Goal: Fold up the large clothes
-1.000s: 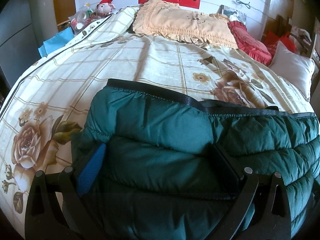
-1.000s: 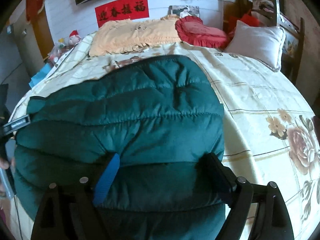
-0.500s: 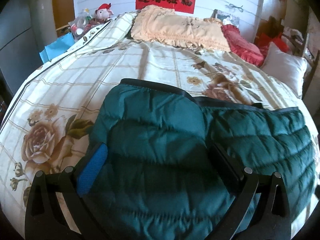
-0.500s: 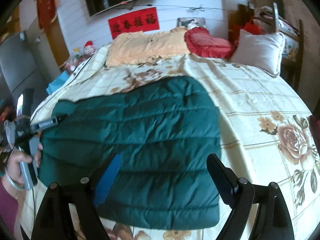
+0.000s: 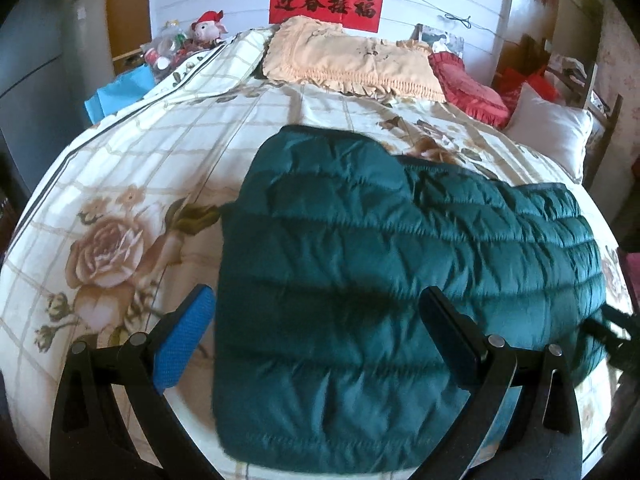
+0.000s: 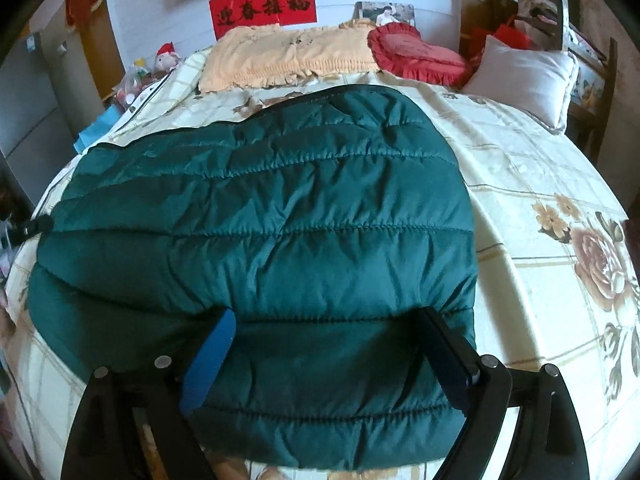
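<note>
A dark green quilted puffer jacket [image 5: 400, 248] lies folded flat on the floral bedspread [image 5: 132, 184]; it also fills the right wrist view [image 6: 264, 216]. My left gripper [image 5: 316, 300] is open and empty, raised over the jacket's near left part. My right gripper [image 6: 328, 320] is open and empty, just above the jacket's near right edge. In the right wrist view the left gripper's tip [image 6: 36, 226] shows at the jacket's far left edge.
At the head of the bed lie a peach frilled pillow [image 5: 352, 60], a red heart cushion [image 5: 468, 88] and a white pillow [image 5: 552, 128]. A plush toy and clutter [image 5: 180, 40] sit at the bed's left. A red banner [image 5: 326, 2] hangs on the wall.
Both grippers have pulled up and back from the jacket, which now lies flat and released. The right gripper then came back down closer to it.
</note>
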{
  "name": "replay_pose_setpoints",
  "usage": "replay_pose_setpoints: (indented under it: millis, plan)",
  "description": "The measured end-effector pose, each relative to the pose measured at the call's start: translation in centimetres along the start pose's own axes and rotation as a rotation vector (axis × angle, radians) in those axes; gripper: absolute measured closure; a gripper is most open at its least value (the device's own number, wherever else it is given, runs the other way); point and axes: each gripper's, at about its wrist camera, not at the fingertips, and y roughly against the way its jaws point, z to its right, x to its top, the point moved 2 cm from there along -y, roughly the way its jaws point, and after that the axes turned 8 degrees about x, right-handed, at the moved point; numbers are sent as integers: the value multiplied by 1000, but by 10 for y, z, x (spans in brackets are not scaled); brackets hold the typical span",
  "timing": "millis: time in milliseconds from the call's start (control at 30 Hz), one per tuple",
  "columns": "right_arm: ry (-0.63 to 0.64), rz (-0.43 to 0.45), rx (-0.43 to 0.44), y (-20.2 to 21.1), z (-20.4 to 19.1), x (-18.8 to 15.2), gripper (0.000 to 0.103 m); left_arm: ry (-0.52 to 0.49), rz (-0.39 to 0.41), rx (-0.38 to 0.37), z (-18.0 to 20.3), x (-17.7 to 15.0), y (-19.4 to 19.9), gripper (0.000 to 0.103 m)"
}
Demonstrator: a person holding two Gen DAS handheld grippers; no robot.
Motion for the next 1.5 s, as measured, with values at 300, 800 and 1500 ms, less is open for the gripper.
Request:
replay_pose_setpoints:
  millis: [300, 800, 1500]
  plan:
    - [81, 45, 53, 22, -32, -12, 14, 79, -68, -32, -21, -41, -7, 1]
    - [89, 19, 27, 3, -31, -9, 11, 122, -83, -41, -20, -58, -25, 0]
    - [-23, -3, -98, -63, -3, 72, 26, 111, -72, -33, -18, -57, -28, 0]
